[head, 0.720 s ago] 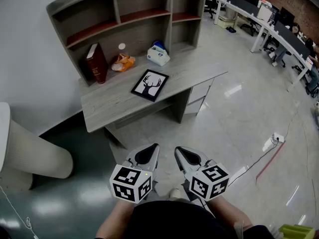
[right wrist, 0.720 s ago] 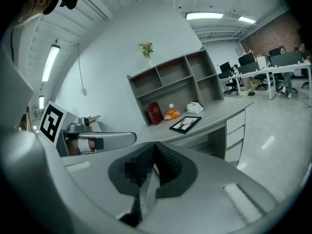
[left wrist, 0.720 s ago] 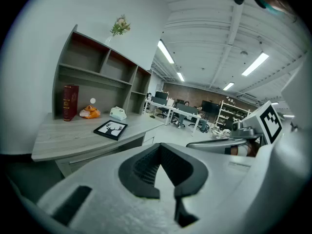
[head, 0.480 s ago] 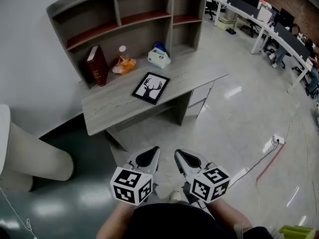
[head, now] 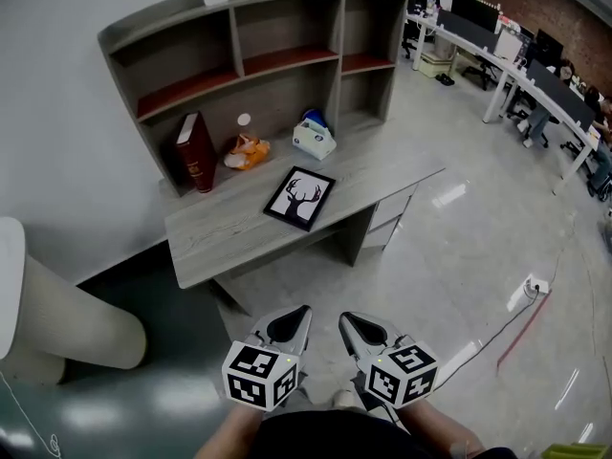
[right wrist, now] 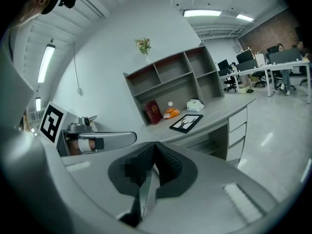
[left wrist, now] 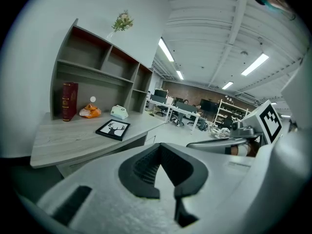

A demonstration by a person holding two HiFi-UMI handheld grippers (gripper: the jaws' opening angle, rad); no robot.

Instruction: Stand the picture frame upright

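the frame (head: pixel 300 199) lies flat, face up, on the desk (head: pixel 215 242) just above the centre of the head view. its black border surrounds a deer silhouette, and it sits near the desk's front edge, askew to it. behind it, toward the upper left, a dark red book (head: pixel 195 151) stands under the shelf (head: pixel 191 22). an orange bag (head: pixel 246 151) sits to the book's right, and a pale tissue box (head: pixel 314 140) lies further right. all 3 are apart from the frame. the left gripper (head: pixel 295 316) and right gripper (head: pixel 354 323) sit side by side at the bottom centre, over the glossy floor (head: pixel 449 237). they point toward the desk and are well apart from it. both have their jaws clenched tight, pads meeting, with nothing between them. each gripper view looks over its closed jaws at the desk, where the frame shows small and flat. a cable (head: pixel 497 318) trails on the floor at the lower right.
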